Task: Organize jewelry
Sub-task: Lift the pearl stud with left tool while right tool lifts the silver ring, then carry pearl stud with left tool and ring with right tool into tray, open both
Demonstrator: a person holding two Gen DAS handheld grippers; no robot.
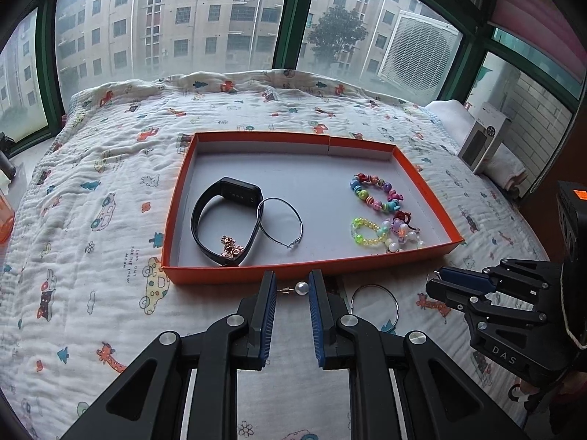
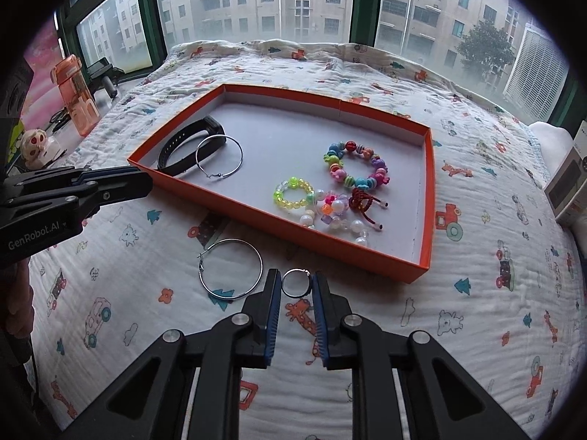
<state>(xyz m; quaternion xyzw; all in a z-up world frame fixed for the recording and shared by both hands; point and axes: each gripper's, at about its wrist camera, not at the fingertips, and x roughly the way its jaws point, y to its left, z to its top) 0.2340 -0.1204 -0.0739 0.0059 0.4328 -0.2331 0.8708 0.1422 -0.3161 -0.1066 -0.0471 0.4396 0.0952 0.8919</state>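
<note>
An orange tray (image 1: 256,268) (image 2: 234,198) lies on the quilt. It holds a black wristband (image 1: 205,216), a silver hoop (image 1: 280,222), a small gold chain (image 1: 231,247) and several bead bracelets (image 1: 374,190) (image 2: 354,165). My left gripper (image 1: 292,286) is open around a pearl earring (image 1: 301,288) lying on the quilt before the tray. My right gripper (image 2: 297,282) is open around a small silver ring (image 2: 296,283). A second silver hoop (image 2: 230,269) (image 1: 374,304) lies on the quilt beside it.
The quilt (image 1: 91,183) covers the bed up to the window. An orange bottle (image 2: 75,95) and small items stand at the left side. A boxed item (image 1: 480,139) sits at the right on folded cloth.
</note>
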